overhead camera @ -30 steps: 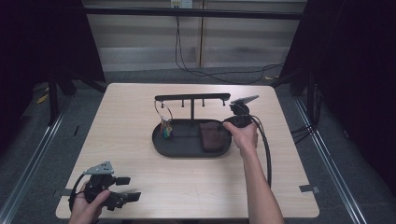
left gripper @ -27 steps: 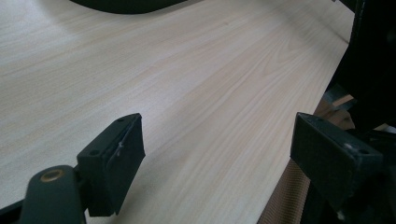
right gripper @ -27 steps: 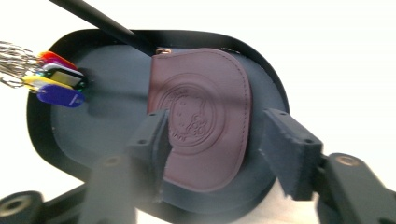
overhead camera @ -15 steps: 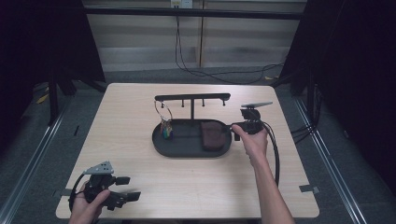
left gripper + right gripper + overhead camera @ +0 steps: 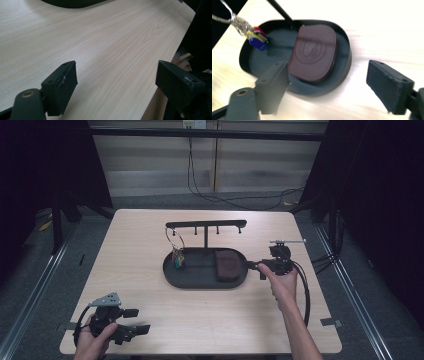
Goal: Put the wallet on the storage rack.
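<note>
in the high view, a brown wallet (image 5: 227, 265) is seen lying flat in the right half of a black oval tray (image 5: 200, 281) near the middle of the table (image 5: 140, 235); a bunch of keys (image 5: 177, 257) is hung from a hook of the black rack (image 5: 206, 224) rising from the tray. the right gripper (image 5: 255, 266) is held just beside the tray's right end, apart from the wallet, while the left gripper (image 5: 137, 320) is rested at the near left corner of the table. in the left gripper view, the jaws are spread wide over bare wood, with nothing between them. in the right gripper view, the jaws have just been opening and are spread wide, nothing pinched; the wallet (image 5: 313, 51) is seen beyond them in the tray (image 5: 345, 62), beside the keys (image 5: 257, 37).
</note>
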